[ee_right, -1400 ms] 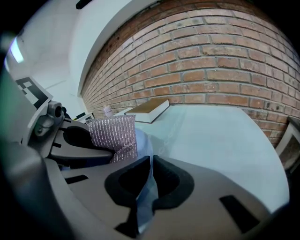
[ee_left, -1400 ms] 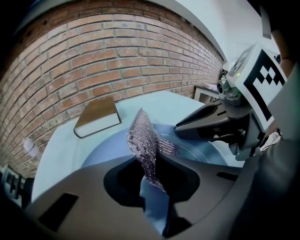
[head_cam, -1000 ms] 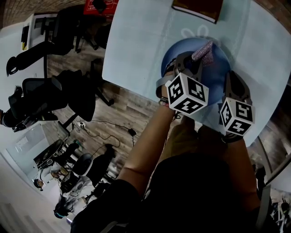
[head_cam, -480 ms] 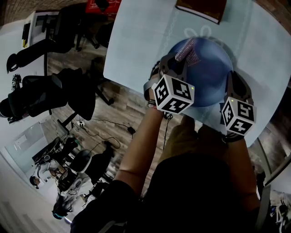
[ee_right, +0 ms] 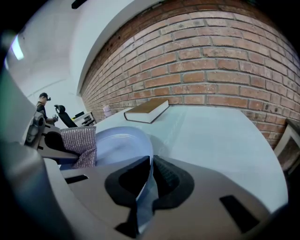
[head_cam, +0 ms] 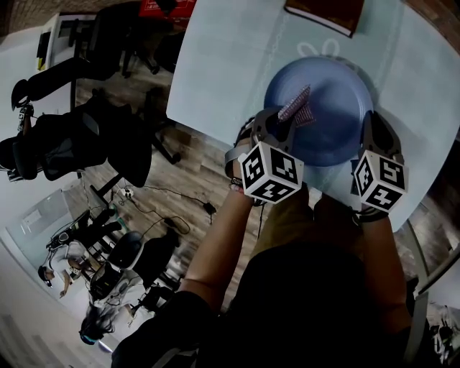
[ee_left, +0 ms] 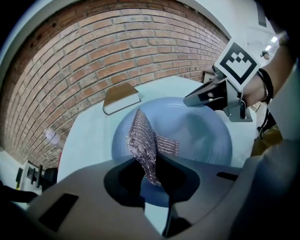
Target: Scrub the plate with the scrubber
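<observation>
The left gripper [ee_left: 152, 174] is pinching the scrubber [ee_left: 146, 143] upright so its free end is reaching the blue plate [head_cam: 338, 122] just ahead of the fingers, while the right gripper [ee_right: 149, 185] is clamping the plate's rim, probably steadying it. A pale table [head_cam: 230, 65] is carrying the plate, with a book [head_cam: 323, 14] and a brick wall [ee_left: 117, 51] beyond the fingertips.

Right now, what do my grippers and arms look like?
Both the left gripper and right gripper are grey plastic with two tapering jaws, each carrying a white cube of black square markers. Forearms are unsleeved; dark bands circle the wrists.
</observation>
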